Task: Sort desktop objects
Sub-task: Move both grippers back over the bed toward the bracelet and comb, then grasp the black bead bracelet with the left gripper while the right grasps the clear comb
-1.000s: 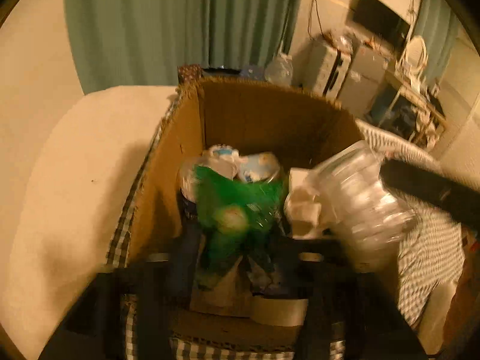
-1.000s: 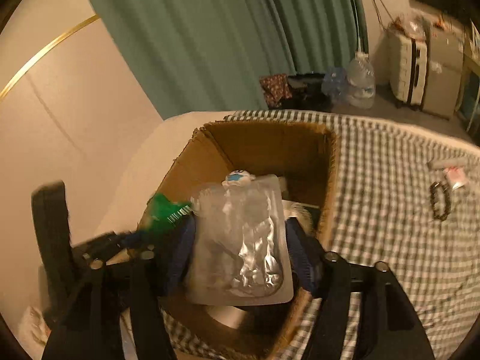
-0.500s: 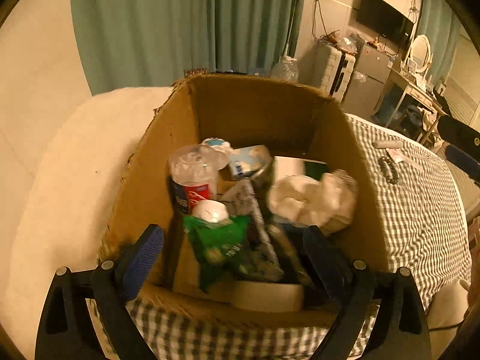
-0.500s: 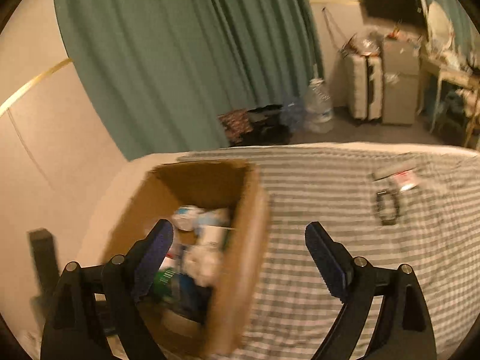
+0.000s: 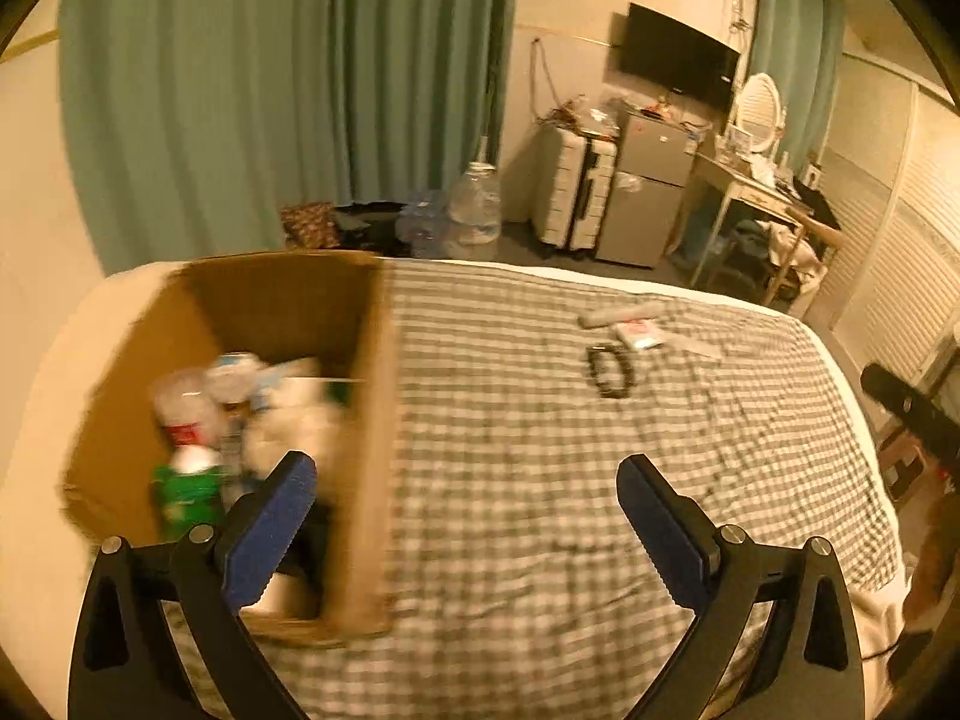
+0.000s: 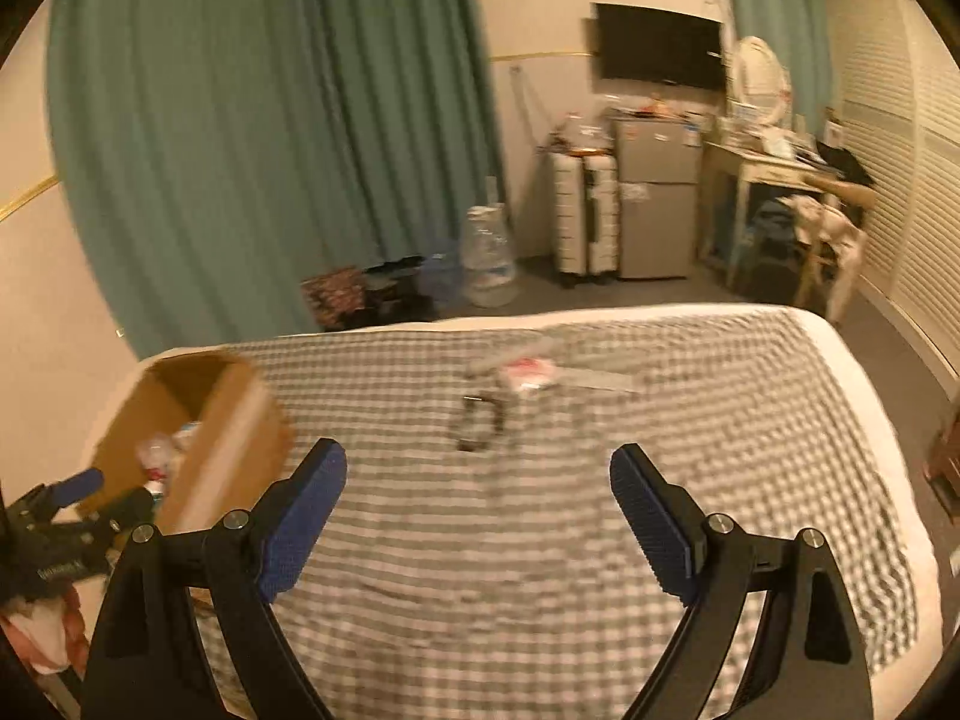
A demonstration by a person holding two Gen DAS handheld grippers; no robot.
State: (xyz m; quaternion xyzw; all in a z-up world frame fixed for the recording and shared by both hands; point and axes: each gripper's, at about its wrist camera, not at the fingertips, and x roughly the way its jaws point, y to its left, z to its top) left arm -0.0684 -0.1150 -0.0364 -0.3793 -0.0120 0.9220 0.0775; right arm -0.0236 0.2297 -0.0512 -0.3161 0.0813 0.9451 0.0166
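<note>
A cardboard box (image 5: 372, 420) stands at the left of the checked cloth (image 5: 510, 420). It holds a green bottle (image 5: 186, 492), a clear bottle with a red label (image 5: 180, 414) and crumpled white paper (image 5: 294, 426). My left gripper (image 5: 465, 468) hangs over the box's right wall, its jaws opening with nothing between them. My right gripper (image 6: 479, 453) is open and empty above the cloth, right of the box (image 6: 240, 420). Ahead lie a dark bead loop (image 6: 480, 426), a small white and red packet (image 6: 528, 375) and a grey stick (image 5: 618, 315).
Beyond the bed's far edge stand a large water jug (image 5: 474, 210), a white suitcase (image 5: 576, 192), a small grey fridge (image 5: 648, 198) and a cluttered desk (image 5: 756, 192). Green curtains (image 5: 240, 90) hang behind. The cloth drops off at the right edge (image 6: 888, 480).
The left gripper let go of the green bottle and the right let go of a clear plastic packet, both into the box. Both opened and swung right, away from the box.
</note>
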